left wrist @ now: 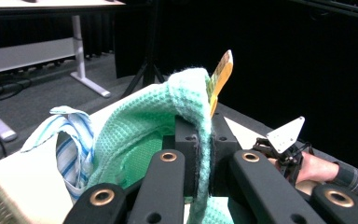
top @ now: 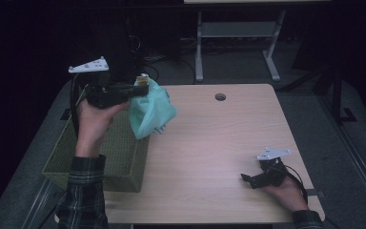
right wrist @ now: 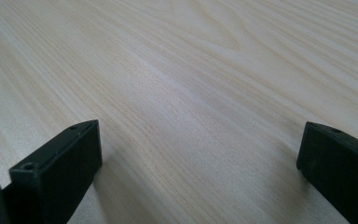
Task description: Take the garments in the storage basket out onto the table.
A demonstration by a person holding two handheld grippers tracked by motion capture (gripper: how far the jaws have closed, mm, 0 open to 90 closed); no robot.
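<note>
The left gripper (top: 140, 90) was clenched on a mint-green waffle-weave cloth (top: 150, 112), its 2 jaws pinching a fold of it, and held it in the air over the table's (top: 219, 143) left edge, just beside the woven basket (top: 119, 157). In the left gripper view a blue-and-white striped cloth (left wrist: 72, 140) hung next to the green one, with a yellowish tag (left wrist: 221, 77) sticking up above the fold. The right gripper (top: 244, 178) rested low on the table's near right part, well apart from the cloth, its 2 jaws spread wide over bare wood.
</note>
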